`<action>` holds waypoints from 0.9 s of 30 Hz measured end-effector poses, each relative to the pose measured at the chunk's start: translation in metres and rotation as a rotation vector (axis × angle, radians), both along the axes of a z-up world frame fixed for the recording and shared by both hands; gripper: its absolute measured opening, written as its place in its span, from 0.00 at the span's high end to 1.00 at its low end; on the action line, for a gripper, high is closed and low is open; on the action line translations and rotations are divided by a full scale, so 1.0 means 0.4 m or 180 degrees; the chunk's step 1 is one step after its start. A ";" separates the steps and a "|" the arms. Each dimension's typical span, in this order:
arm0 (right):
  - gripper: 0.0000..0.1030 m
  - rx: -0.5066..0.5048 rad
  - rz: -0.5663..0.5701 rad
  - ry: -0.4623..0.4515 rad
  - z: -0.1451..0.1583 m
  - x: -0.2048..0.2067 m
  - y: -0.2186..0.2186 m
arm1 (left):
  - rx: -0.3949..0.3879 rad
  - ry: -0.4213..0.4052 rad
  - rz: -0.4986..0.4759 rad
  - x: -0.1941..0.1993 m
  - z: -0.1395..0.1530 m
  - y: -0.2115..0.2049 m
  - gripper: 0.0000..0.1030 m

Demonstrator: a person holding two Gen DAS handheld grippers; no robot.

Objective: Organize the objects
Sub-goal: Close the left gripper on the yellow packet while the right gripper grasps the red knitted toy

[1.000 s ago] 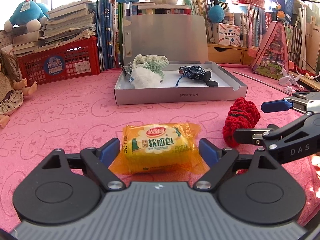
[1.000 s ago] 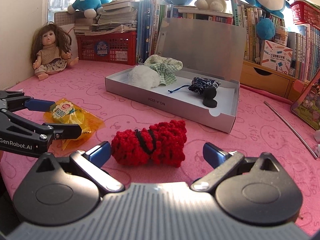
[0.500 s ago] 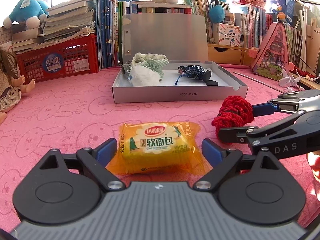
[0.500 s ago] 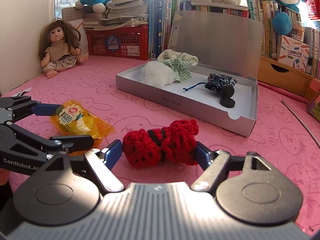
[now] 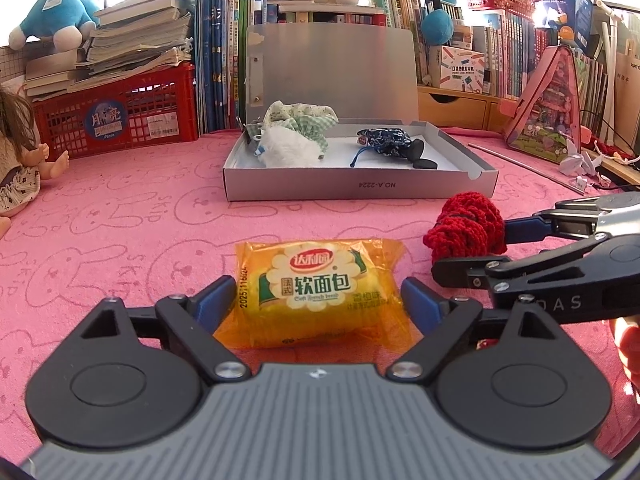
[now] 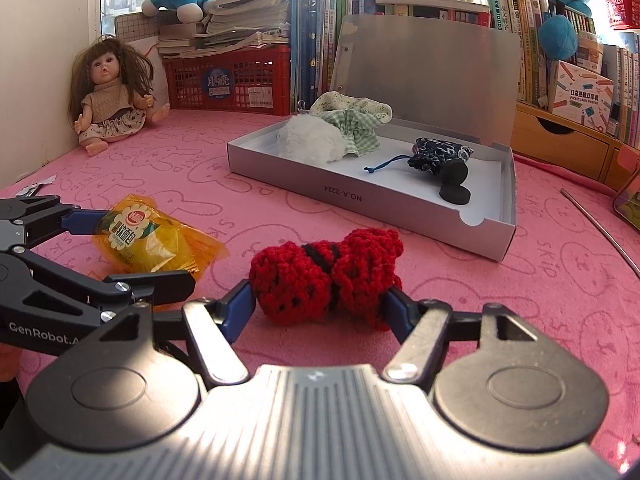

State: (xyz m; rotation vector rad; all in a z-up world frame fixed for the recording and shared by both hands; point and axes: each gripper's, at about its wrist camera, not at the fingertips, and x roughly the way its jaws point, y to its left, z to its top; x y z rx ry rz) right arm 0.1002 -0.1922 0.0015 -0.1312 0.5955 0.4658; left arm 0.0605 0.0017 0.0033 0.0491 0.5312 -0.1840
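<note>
R claw (image 6: 320,306) closing on red knit (image 6: 326,278); L claw (image 5: 318,300) round bread pack (image 5: 318,290)

bread packet (image 5: 320,288): orange-yellow | crochet piece (image 6: 326,276): red, black band | mat (image 5: 120,216): pink, rabbit outlines | box (image 5: 360,190): grey

A pink cloth printed with rabbit outlines (image 5: 120,216) covers the table. On it lie a yellow bread packet (image 5: 316,288) and, just to its right, a red crocheted bundle (image 6: 326,280). Behind them sits an open grey box (image 5: 360,190), lid upright. A doll (image 6: 110,96) sits in the far left corner beside a red crate (image 5: 120,120), and a thin metal rod (image 6: 600,232) lies on the right.
</note>
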 end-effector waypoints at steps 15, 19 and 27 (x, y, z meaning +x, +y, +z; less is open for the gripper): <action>0.51 0.0140 -0.0223 -0.0044 0.021 -0.012 0.000 | -0.0240 0.0061 0.0053 0.000 0.036 0.003 0.20; 0.57 0.0151 -0.0297 -0.0080 0.038 -0.008 -0.006 | -0.0216 0.0052 0.0102 0.010 0.053 0.003 0.20; 0.69 0.0185 -0.0443 -0.0160 0.061 -0.007 -0.033 | -0.0334 0.0038 0.0162 0.033 0.080 0.027 0.20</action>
